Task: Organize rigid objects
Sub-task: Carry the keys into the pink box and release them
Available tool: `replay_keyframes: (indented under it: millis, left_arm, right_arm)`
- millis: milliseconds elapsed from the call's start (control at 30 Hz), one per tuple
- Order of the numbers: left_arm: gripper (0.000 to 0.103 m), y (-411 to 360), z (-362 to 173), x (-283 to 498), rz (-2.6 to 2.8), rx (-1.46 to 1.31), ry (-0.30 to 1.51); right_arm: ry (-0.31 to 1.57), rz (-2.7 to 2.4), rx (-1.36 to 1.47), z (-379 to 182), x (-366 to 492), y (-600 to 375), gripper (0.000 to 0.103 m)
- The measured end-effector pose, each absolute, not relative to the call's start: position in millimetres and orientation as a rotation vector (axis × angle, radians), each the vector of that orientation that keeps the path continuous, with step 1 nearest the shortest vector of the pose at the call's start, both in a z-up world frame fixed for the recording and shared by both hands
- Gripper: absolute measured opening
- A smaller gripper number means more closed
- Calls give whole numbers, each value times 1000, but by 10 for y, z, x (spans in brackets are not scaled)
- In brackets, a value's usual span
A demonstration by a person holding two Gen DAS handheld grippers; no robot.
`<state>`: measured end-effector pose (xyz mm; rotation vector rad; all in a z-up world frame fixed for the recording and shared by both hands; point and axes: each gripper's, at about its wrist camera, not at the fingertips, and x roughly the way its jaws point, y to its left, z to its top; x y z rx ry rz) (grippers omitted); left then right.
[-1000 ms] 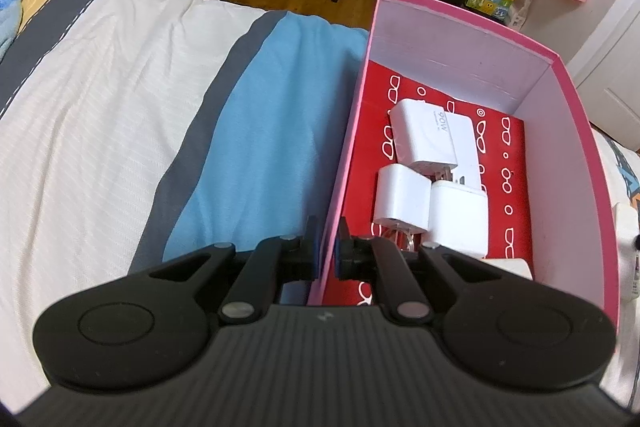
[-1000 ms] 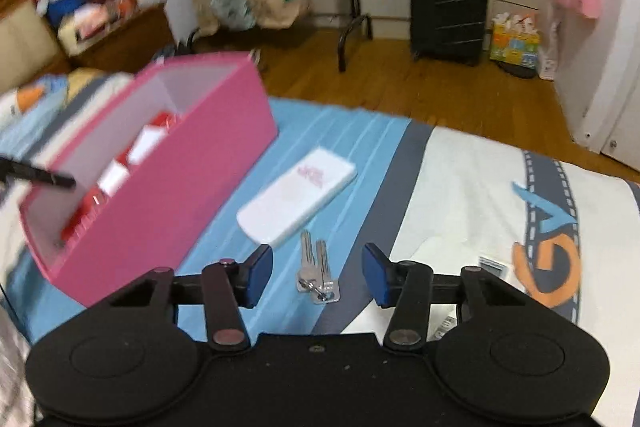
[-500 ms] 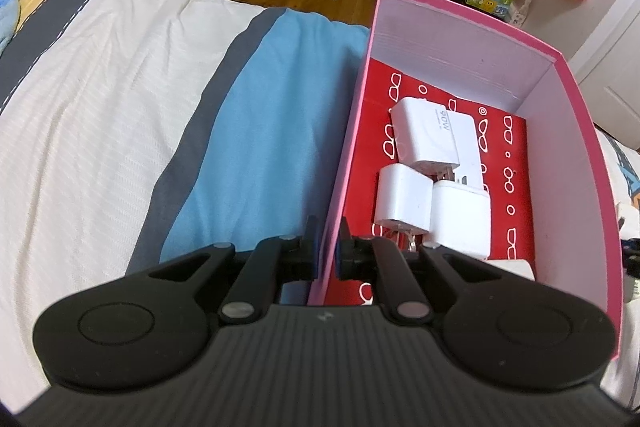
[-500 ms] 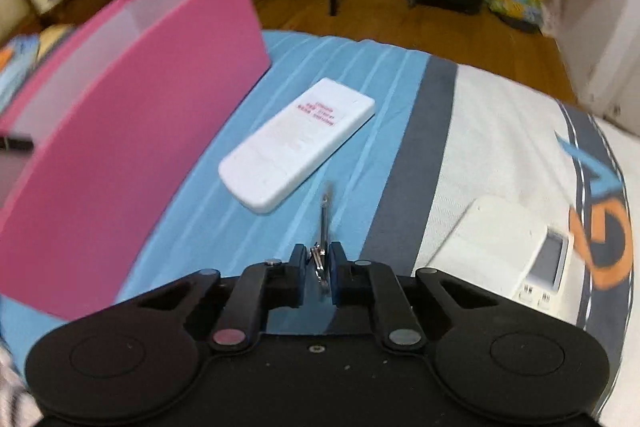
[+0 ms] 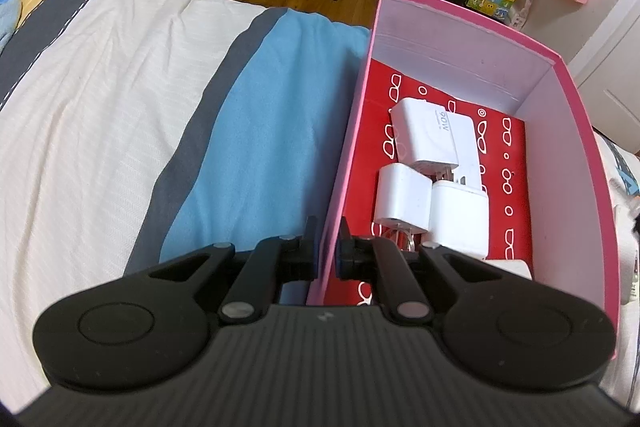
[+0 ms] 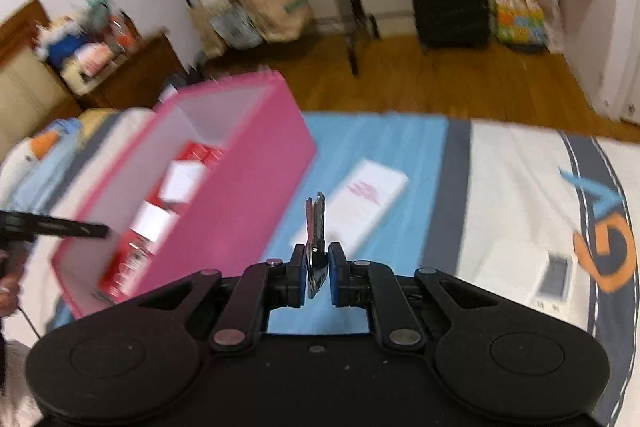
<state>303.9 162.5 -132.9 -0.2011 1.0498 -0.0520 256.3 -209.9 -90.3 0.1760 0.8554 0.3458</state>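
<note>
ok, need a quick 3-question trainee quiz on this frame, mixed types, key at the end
1. True or false: the right hand-held gripper is shut on the keys.
2. Which part of the pink box does the left hand-held gripper pinch? A) near side wall B) far end wall C) red floor
3. Fill in: the white chargers lie ____ the box, while the white remote lies on the bed outside it.

Key: 1 true; 2 A; 3 inside.
</note>
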Motion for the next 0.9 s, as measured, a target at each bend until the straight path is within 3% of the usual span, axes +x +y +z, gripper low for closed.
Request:
replay_keyframes:
  millis: [267, 500, 900]
  left_arm:
    - [5, 1606, -1310, 2993, -53, -177, 1039]
    - [5, 1596, -1272, 2951, -56, -173, 1032]
    - [5, 1595, -1261, 2932, -71, -165, 1026]
  right_arm:
    - [769, 515, 285, -618, 2427, -1723, 13]
    - [806, 577, 84, -612, 2462, -965, 13]
    - [862, 518, -153, -941, 2663, -518, 14]
